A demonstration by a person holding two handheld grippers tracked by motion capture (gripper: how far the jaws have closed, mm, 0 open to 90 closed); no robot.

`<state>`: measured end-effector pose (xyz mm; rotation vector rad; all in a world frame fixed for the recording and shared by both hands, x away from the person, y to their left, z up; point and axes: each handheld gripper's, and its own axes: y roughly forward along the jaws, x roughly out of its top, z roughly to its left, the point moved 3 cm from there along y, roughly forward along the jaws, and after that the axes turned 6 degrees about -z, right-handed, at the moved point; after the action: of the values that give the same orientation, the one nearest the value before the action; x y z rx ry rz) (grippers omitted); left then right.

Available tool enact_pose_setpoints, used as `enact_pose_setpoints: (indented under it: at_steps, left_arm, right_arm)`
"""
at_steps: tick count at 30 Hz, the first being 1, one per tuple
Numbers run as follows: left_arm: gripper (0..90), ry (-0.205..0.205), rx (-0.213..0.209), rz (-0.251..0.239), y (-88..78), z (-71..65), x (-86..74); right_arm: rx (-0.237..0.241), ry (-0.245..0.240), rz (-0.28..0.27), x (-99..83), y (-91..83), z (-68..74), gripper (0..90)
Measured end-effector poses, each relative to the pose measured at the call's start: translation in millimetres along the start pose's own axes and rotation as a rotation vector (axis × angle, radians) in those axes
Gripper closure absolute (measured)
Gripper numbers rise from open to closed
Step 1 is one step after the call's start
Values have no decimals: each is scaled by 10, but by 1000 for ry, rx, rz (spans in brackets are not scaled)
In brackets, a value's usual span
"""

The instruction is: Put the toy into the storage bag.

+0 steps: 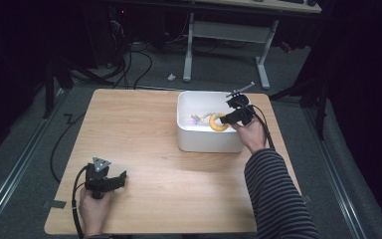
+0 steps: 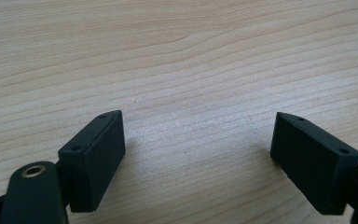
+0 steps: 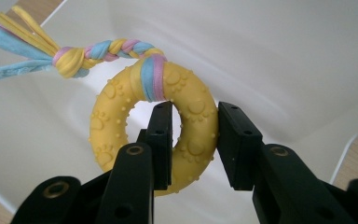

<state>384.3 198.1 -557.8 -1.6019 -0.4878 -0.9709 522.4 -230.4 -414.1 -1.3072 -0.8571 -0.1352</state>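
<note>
Now your right gripper [image 3: 195, 140] pinches the yellow ring toy [image 3: 186, 116] over the white bin [image 1: 206, 142], its braided tail [image 3: 98, 50] trailing up-left in the right gripper view. Your left gripper [image 2: 198, 154] rests on the surface [image 1: 144, 134], fingers wide.

Lab or recording workspace, not a home. Dark room, lit mainly on one light wooden table [image 1: 149, 149] standing on grey carpet floor [image 1: 25, 149]. Black cables [image 1: 129, 64] trail across the floor beyond the table's far edge, toward dark equipment in the back left corner. A second desk on a white metal frame [image 1: 226, 42] stands behind, well beyond the fingers of both handheld grippers. Metal rails [image 1: 10, 184] run along the floor on both sides of the table. Tape patch [image 1: 54, 204] on the floor near the table's near left corner. Setup reads as a data-collection rig.
</note>
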Motion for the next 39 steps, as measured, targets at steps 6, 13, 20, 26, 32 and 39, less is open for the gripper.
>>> enact_pose_setpoints:
  at_steps: [6, 13, 20, 26, 32, 39]
  left_arm:
    - [180, 0, 0, 0, 0, 0, 0]
    - [180, 0, 0, 0, 0, 0, 0]
    - [180, 0, 0, 0, 0, 0, 0]
    - [180, 0, 0, 0, 0, 0, 0]
    - [180, 0, 0, 0, 1, 1, 1]
    - [180, -1, 0, -1, 3, 0, 2]
  right_arm:
    - [6, -21, -2, -50, -36, 57, 676]
    - [17, -30, 17, -86, -34, 79, 677]
    - [34, -23, 11, -122, -63, 96, 677]
    - [33, -27, 8, -125, -66, 98, 667]
    - [11, -38, -69, -91, -203, 84, 492]
    - [-8, -15, -132, -145, -399, -8, 457]
